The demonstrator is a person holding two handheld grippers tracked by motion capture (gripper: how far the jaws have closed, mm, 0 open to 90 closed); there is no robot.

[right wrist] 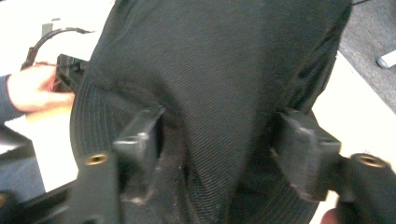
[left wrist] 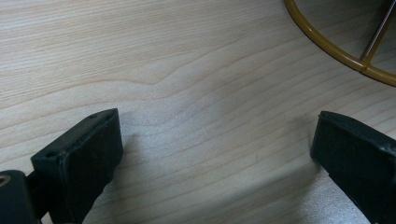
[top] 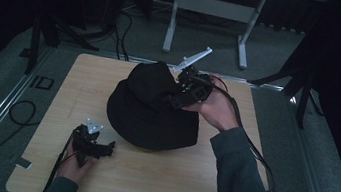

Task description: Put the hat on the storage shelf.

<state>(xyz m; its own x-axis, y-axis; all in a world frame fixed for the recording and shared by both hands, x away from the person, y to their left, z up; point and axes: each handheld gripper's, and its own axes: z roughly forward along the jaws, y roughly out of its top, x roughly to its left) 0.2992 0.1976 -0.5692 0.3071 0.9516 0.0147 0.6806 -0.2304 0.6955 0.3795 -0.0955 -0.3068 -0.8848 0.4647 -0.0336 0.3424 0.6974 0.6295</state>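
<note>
Low in the high view, near the bottom left, we see the left gripper [top: 110, 145] held in a hand [top: 75, 167] just above the wooden table [top: 156, 185]. In the left gripper view its two black jaws stand wide apart with only bare wood between them. A yellow ring [left wrist: 327, 46] with a thin metal rod curves in at the upper right of that view, a little past the jaws.

Just up and to the right sits the black hat [top: 154, 106], in the middle of the table. Its brim comes near the left gripper but does not touch it. There is open wood all along the bottom edge and on the left side of the table.

At the hat's upper right side is the right gripper [top: 172, 96], held by the other hand [top: 217, 110]. In the right gripper view the hat [right wrist: 219, 84] bulges up between the two jaws. The jaws stand apart, one on each side of the cloth. That picture is blurry, so we think the pads are just off the cloth, but we cannot be sure.

Past the table's far edge lie grey floor [top: 276, 45] and a white table frame [top: 210, 11].
</note>
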